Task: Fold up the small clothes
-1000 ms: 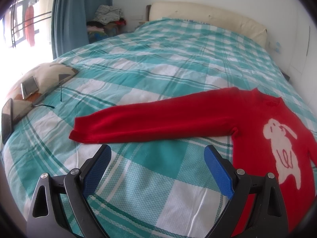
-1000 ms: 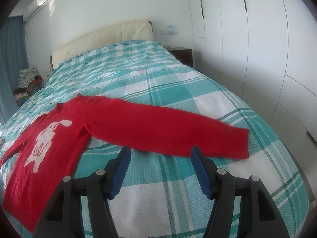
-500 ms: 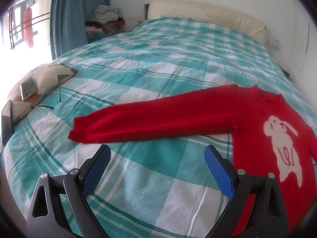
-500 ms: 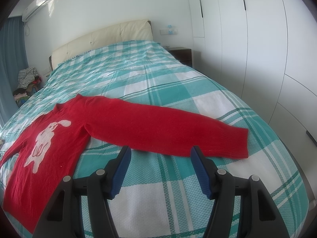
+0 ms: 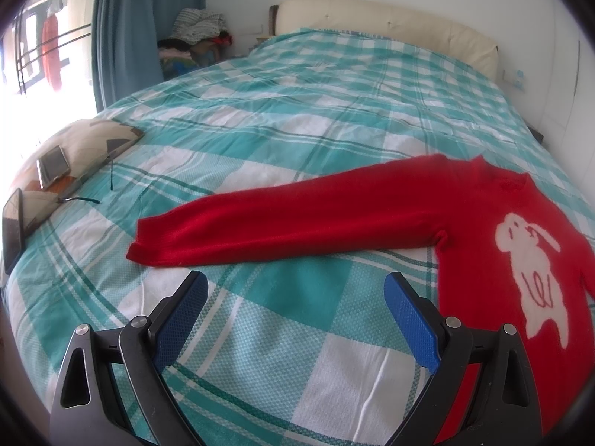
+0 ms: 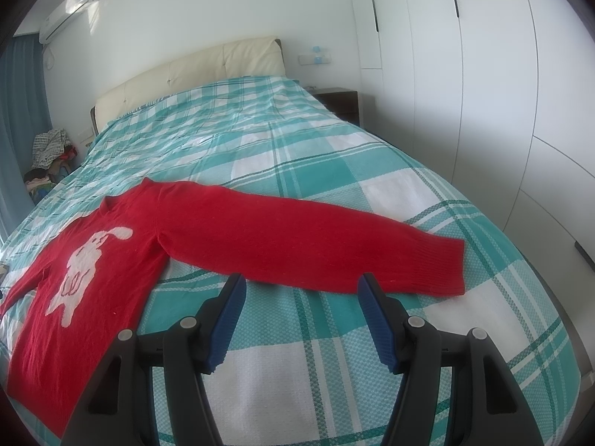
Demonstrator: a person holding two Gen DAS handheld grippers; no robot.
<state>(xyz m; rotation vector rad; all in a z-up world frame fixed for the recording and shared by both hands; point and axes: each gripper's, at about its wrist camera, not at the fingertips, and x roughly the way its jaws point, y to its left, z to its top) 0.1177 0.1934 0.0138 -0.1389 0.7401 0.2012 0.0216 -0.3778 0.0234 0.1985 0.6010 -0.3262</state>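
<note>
A red sweater (image 5: 479, 238) with a white rabbit on the front lies flat on the checked bed, both sleeves spread out sideways. In the left wrist view its sleeve (image 5: 282, 223) runs left to a cuff just beyond my left gripper (image 5: 295, 286), which is open and empty above the cover. In the right wrist view the sweater (image 6: 111, 260) lies at left and the other sleeve (image 6: 316, 245) runs right to its cuff. My right gripper (image 6: 301, 286) is open and empty, just short of that sleeve.
The teal and white checked bed cover (image 5: 297, 111) fills both views. A patterned cushion (image 5: 81, 148) with two phones lies at the bed's left edge. White wardrobe doors (image 6: 483, 93) stand close on the right. A clothes pile (image 5: 200, 26) sits by the curtain.
The left gripper view has shifted slightly, so the sleeve cuff sits a little lower and nearer the fingers. The right gripper has barely moved. Both stay open.
</note>
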